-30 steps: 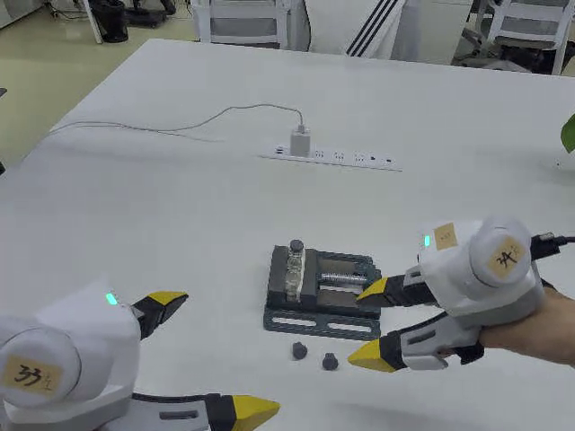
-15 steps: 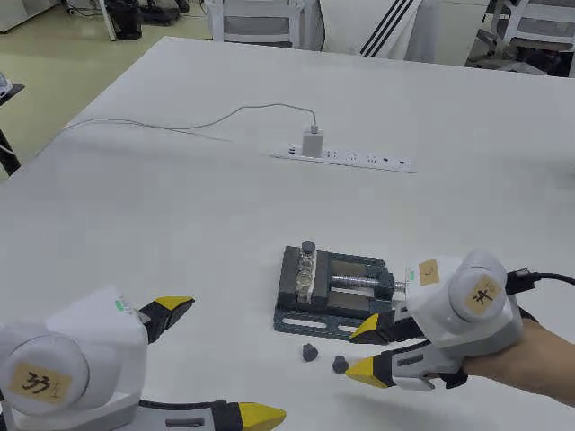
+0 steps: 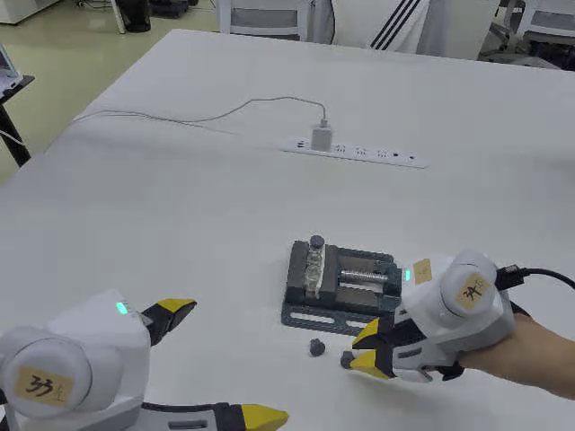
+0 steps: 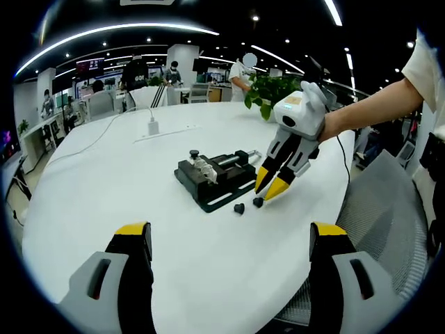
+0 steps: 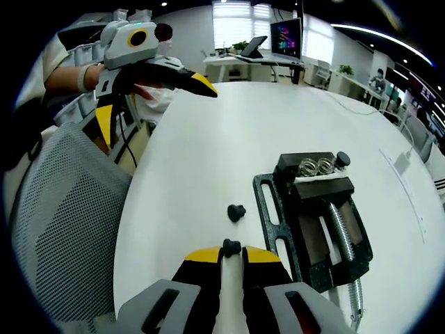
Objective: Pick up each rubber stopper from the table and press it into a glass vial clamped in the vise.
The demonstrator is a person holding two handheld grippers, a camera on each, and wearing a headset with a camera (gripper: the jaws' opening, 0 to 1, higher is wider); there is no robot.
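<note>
Surroundings: a power strip [image 3: 355, 151] lies far across the counter [image 3: 180, 206], well apart from the vise [image 3: 346, 292].
Right tool [image 3: 363, 349]: pinching a stopper [image 5: 231, 246] on the counter, just near the vise.
Loose stopper [image 3: 316, 346]: just left; axis unclear.
Vials [image 3: 314, 269]: clamped in the vise.
Left tool [image 4: 229, 236]: spread wide, near left.

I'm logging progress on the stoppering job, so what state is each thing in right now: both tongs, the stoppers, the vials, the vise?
Left tongs: open, holding nothing.
Right tongs: shut on a stopper, low at the table.
Vise: closed on the vials.
Vials: clamped; the end one is capped.
Loose stopper: lying free beside the vise.
Charger: plugged into the power strip.
</note>
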